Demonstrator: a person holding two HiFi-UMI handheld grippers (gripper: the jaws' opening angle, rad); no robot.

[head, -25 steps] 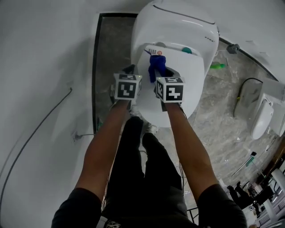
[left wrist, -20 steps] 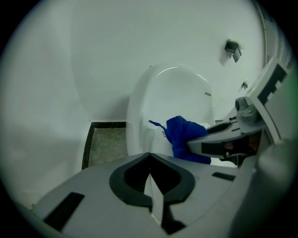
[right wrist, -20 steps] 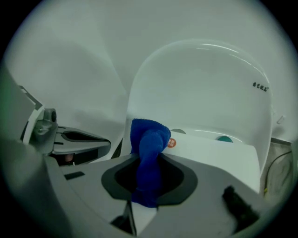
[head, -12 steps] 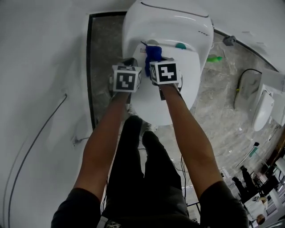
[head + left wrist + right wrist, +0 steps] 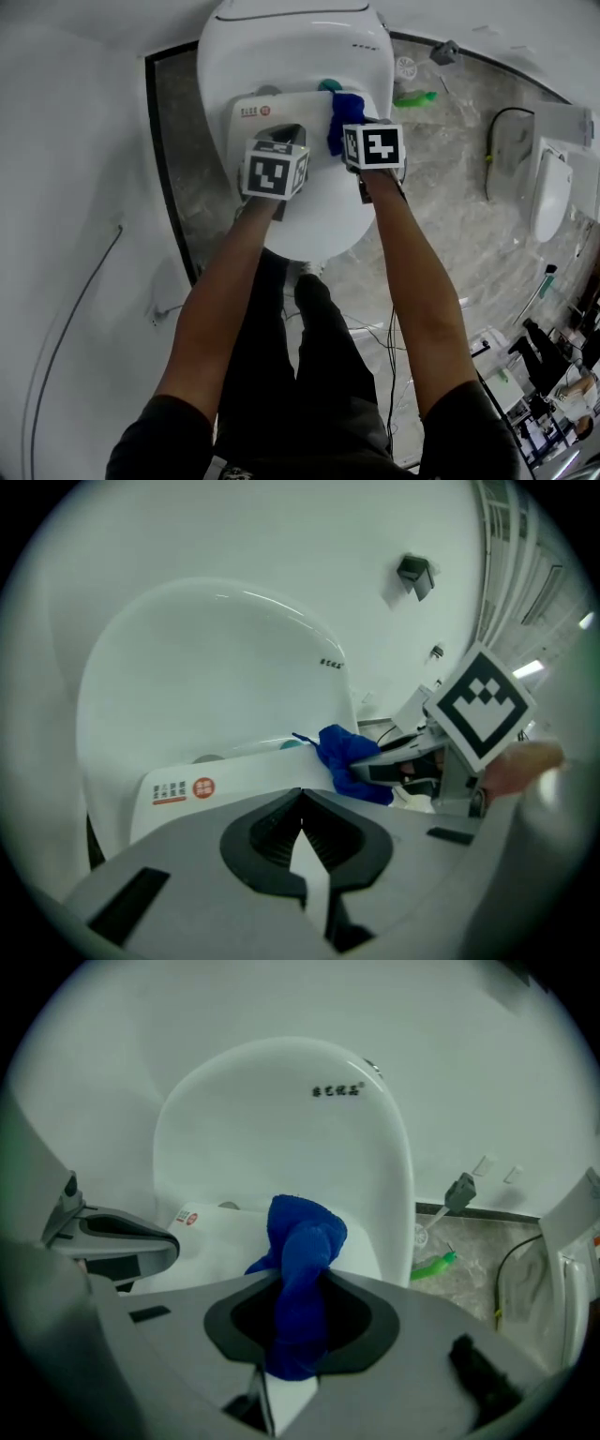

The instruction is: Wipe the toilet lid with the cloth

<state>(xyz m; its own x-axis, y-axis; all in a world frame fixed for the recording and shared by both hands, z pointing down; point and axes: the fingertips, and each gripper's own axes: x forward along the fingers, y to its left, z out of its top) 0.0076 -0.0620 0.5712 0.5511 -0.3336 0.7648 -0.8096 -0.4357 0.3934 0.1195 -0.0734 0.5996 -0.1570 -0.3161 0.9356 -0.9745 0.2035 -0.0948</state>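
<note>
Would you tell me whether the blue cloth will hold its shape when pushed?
Probably floppy: the blue cloth bunches and folds where the right gripper pinches it. Likely light, since one pinch carries it.

Lid [image 5: 314, 211]: white, glossy, shut flat, small red sticker near its back left corner. Cloth [image 5: 345, 112]: blue, bunched into a wad, pinched in the right gripper [image 5: 296, 1335], at the lid's back right edge.

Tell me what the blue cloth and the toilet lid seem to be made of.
The blue cloth looks like soft terry or microfibre: it is matte with a fuzzy nap and bunched into limp folds. The toilet lid looks like hard moulded plastic, possibly ceramic: it is smooth and white with a faint sheen.
</note>
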